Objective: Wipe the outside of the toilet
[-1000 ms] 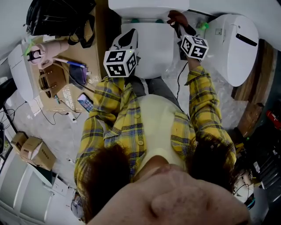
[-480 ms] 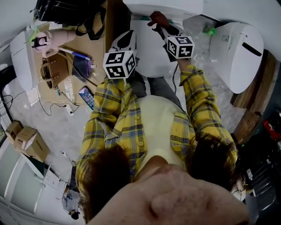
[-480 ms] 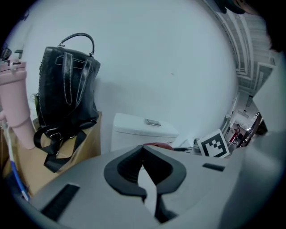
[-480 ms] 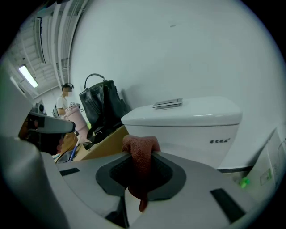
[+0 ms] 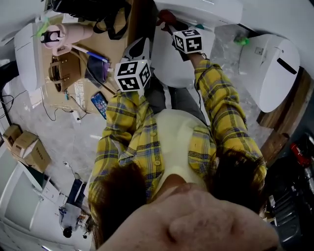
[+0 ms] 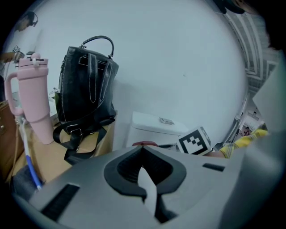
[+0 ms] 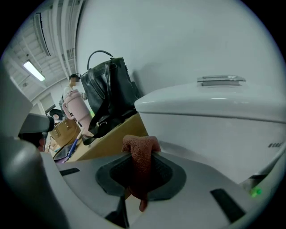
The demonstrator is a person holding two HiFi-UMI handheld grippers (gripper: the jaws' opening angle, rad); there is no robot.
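The white toilet [image 5: 172, 61] stands at the top centre of the head view, with its tank [image 5: 201, 6] at the frame's upper edge. My right gripper [image 5: 169, 22] is shut on a red-brown cloth [image 7: 140, 163] and holds it at the foot of the tank [image 7: 214, 116], toward the left rear of the bowl. My left gripper [image 5: 140, 49] hovers beside the bowl's left side, shut with nothing held. From the left gripper [image 6: 144, 154] I see the tank [image 6: 154, 129], the cloth [image 6: 142, 144] and the right gripper's marker cube [image 6: 194, 141].
A black backpack [image 6: 87, 89] and a pink tumbler [image 6: 33, 98] stand on a brown box left of the toilet. A brown handbag [image 5: 64, 73] and a phone [image 5: 99, 104] lie nearby. A second white toilet part [image 5: 270, 63] stands right. Cardboard boxes [image 5: 24, 147] sit on the floor.
The right gripper has carried the cloth leftward along the base of the tank. The left gripper has stayed about where it was. The head view has shifted.
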